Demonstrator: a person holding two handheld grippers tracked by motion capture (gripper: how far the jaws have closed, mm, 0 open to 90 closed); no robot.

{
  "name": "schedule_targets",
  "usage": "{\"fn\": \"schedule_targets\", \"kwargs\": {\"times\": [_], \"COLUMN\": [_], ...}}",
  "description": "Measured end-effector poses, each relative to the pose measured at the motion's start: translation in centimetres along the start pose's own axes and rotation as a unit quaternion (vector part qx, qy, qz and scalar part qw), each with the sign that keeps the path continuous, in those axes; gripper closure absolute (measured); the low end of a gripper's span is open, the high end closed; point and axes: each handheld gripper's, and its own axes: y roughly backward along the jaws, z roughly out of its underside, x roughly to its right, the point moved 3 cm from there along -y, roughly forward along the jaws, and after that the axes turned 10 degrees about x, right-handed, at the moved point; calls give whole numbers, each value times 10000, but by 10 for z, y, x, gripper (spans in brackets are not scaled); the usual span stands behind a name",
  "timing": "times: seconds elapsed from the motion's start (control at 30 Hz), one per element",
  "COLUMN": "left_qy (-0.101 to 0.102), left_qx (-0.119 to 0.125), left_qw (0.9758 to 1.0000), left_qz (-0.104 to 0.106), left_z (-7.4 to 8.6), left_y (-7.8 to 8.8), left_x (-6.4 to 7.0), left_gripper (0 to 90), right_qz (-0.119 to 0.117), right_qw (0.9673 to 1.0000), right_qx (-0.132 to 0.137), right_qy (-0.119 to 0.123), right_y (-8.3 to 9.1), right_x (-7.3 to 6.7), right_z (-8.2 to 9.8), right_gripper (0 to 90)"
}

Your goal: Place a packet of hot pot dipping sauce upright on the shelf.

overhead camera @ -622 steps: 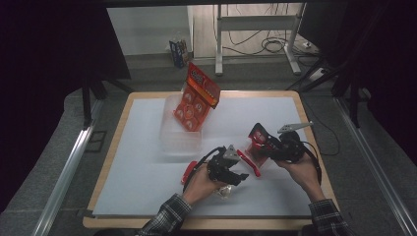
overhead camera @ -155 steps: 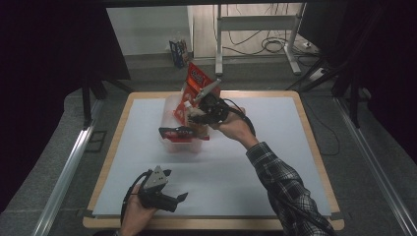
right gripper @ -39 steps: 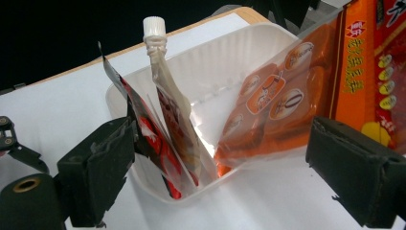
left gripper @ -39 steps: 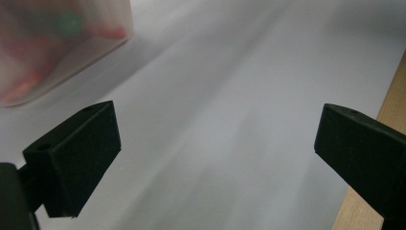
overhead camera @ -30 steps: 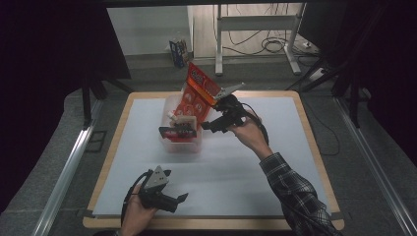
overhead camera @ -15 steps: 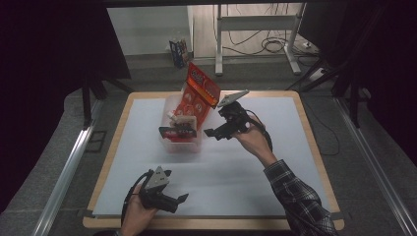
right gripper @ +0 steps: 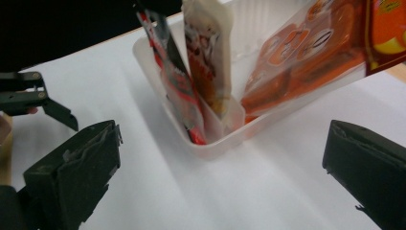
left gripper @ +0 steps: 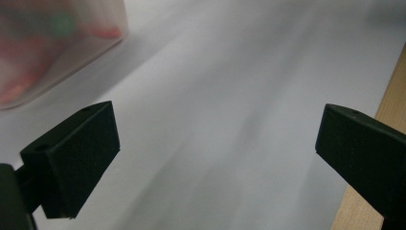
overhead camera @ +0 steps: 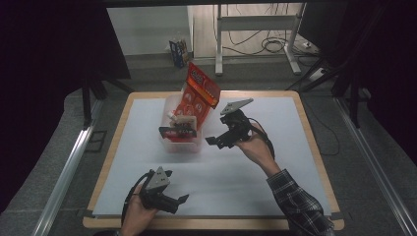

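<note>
White sheeting covers the wooden desk [overhead camera: 314,162], which stands in a dim room with dark curtains at both sides and cables on the floor beyond.

Toward the far left part of the desk sits a clear plastic tub [overhead camera: 183,142]. Packets stand upright in it: a large orange packet [overhead camera: 199,93] leans out over its far rim, a pale packet [overhead camera: 183,119] stands in front of that, and a dark red packet [overhead camera: 177,132] stands at the near end. In the right gripper view the same tub [right gripper: 210,143] lies just ahead, with the dark red packet [right gripper: 174,91] and the pale packet [right gripper: 208,62] side by side in one corner and the orange packet [right gripper: 306,62] leaning to the right.

The right tool [overhead camera: 219,140] is held above the sheet just to the right of the tub, not touching it. Its jaws have just been opening and now stand spread wide, with nothing between them; the tub and its packets lie beyond the tips.

The left tool [overhead camera: 177,201] rests in the person's hand near the front edge of the desk, well apart from the tub. In the left gripper view its jaws are spread wide over bare white sheet, with nothing between them, a blurred corner of the tub [left gripper: 48,52] at the upper left and the wooden edge of the desk at the right.
</note>
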Motion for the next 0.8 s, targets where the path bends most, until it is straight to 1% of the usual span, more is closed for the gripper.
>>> {"fn": "schedule_targets", "kwargs": {"times": [0.13,0.2,0.23,0.27,0.37,0.4,0.47,0.5,0.57,0.77,0.8], "left_qy": [-18,-27,-34,-62,-74,-75,-83,-87,-103,-127,-95], "left_qx": [-2,-4,-6,-29,-33,-36,-31,-26,-31,-21,12], "left_qw": [10000,10000,10000,10000,10000,10000,10000,10000,9999,9999,9999], "left_qz": [4,6,7,10,15,16,16,19,23,36,35], "left_z": [0,0,0,0,0,0,0,0,0,-1,-1], "left_y": [0,0,0,0,0,0,0,-1,0,1,1], "left_x": [0,0,0,0,0,1,1,1,1,2,2], "left_gripper": [11,11,11,11,11,11,11,11,11,11,11], "right_qz": [30,39,39,29,48,81,118,92,110,146,186], "right_qw": [10000,10000,10000,9999,9999,10000,9999,9999,9998,9996,9994], "right_qx": [21,73,73,108,103,36,74,136,169,226,227], "right_qy": [11,-52,-52,-79,-77,-4,-3,-18,-51,-131,-157], "right_y": [1,3,3,5,6,7,8,10,11,17,21], "right_x": [-4,-7,-7,-8,-9,-10,-11,-12,-14,-16,-16], "right_z": [5,10,10,14,18,20,20,20,21,27,29], "right_gripper": [0,0,0,0,0,0,0,0,0,0,0]}}
